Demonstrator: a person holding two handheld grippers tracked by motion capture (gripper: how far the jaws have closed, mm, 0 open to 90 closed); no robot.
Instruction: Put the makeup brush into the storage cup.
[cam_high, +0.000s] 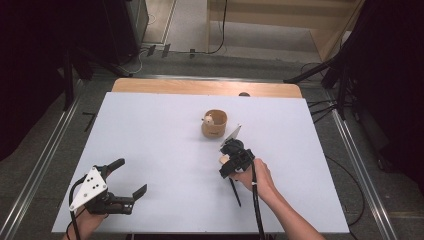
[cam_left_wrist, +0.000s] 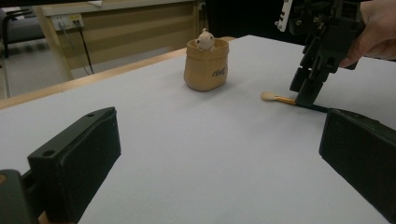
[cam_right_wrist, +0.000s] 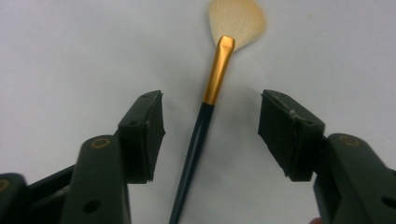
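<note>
A makeup brush (cam_right_wrist: 215, 79) with pale bristles, a gold ferrule and a dark handle lies flat on the white table (cam_high: 150, 130). My right gripper (cam_right_wrist: 212, 109) points down over it, one jaw on each side of the handle, neither pad touching it. In the high view the brush handle (cam_high: 235, 192) sticks out below the right gripper (cam_high: 229, 165). Just beyond stands a small tan pouch (cam_high: 214, 124) holding a little pale figure (cam_high: 208, 119). My left gripper (cam_high: 134, 175) rests open and holding nothing at the near left, facing the pouch (cam_left_wrist: 206, 65) and the brush (cam_left_wrist: 275, 98).
The wooden table edge (cam_high: 205, 87) runs along the far side. Cables and dark stand legs (cam_high: 320, 70) lie on the floor around the table. Open white surface stretches between the two grippers.
</note>
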